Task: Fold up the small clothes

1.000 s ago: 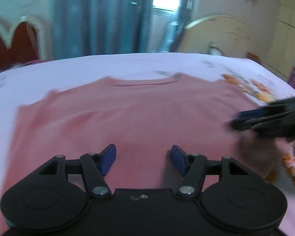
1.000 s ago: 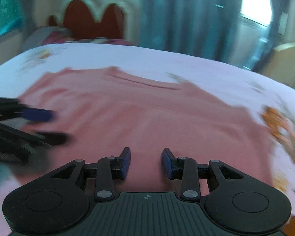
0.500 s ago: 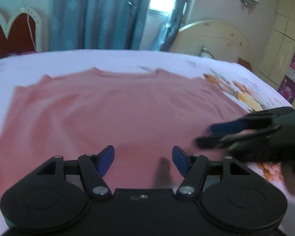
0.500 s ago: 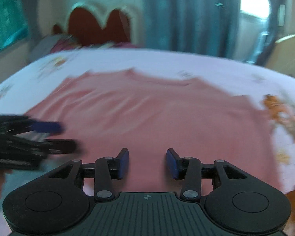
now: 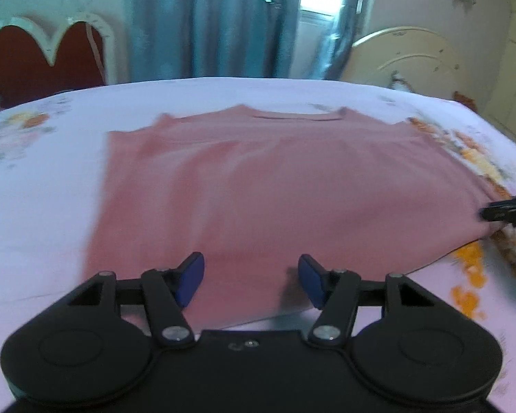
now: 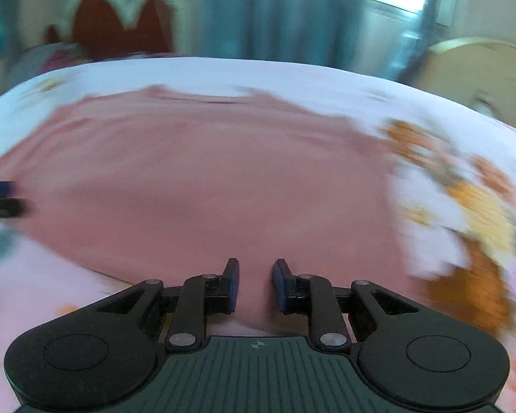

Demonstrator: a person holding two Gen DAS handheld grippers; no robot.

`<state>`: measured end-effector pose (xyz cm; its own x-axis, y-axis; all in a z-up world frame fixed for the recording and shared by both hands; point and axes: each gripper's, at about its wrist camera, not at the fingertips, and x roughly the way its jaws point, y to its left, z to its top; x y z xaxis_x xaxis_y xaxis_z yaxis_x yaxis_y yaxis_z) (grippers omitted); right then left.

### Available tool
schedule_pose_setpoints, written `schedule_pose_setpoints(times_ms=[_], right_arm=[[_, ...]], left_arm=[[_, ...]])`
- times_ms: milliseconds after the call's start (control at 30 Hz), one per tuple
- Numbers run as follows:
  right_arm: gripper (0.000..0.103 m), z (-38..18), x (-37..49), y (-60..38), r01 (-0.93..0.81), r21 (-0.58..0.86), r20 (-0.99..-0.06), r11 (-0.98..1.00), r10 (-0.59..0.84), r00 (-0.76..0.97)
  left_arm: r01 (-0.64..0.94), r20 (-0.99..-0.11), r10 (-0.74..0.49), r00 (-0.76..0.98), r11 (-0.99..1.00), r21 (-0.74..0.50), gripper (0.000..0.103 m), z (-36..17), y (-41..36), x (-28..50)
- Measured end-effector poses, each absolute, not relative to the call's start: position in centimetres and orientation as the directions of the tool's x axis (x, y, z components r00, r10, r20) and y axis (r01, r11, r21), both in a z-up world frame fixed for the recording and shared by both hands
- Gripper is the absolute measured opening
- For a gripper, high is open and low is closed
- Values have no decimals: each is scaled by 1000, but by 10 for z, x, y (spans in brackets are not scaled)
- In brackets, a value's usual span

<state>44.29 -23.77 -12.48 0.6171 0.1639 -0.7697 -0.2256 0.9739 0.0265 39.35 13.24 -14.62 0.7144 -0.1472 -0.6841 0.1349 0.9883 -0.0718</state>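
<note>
A pink T-shirt (image 5: 278, 186) lies flat on the bed, neckline at the far side; it also fills the right wrist view (image 6: 203, 179). My left gripper (image 5: 251, 280) is open, its blue pads over the shirt's near hem. My right gripper (image 6: 255, 284) is open with a narrow gap, over the near hem toward the shirt's right side; its tip shows at the right edge of the left wrist view (image 5: 505, 208). The left gripper's tip shows at the left edge of the right wrist view (image 6: 0, 199). Neither holds cloth.
The bed sheet (image 5: 41, 186) is pale lilac with orange flower prints (image 5: 471, 265) to the right of the shirt. A red headboard (image 5: 41, 58) stands far left, blue curtains (image 5: 216, 20) behind, a cream footboard (image 5: 409, 55) far right.
Both grippers have pulled apart sideways, left one leftwards, right one rightwards, and drawn back to the near hem. The right gripper's jaws have narrowed. The right wrist view is motion blurred.
</note>
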Motion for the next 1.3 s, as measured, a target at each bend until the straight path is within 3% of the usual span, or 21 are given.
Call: schedule_pose_setpoints(times_ms=[200, 300, 433, 633, 733, 1300], right_arm=[[20, -120, 435, -286, -147, 77, -778, 986, 151, 610], [20, -107, 425, -279, -155, 99, -741, 983, 177, 647], [20, -129, 430, -270, -159, 65, -786, 985, 149, 599], [20, -111, 421, -271, -152, 84, -746, 985, 163, 645], [20, -127, 426, -268, -157, 53, -798, 986, 136, 587], [20, -130, 422, -273, -143, 76, -788, 987, 147, 598]], left_arm=[[32, -677, -105, 728, 992, -119, 60, -143, 158, 383], [32, -660, -93, 745, 994, -104, 67, -136, 148, 382], [11, -693, -68, 718, 996, -87, 67, -148, 147, 386], [-15, -696, -55, 716, 995, -94, 66, -146, 156, 379], [-11, -695, -57, 717, 996, -94, 66, -147, 156, 379], [-19, -688, -57, 724, 994, -103, 66, -150, 160, 375]])
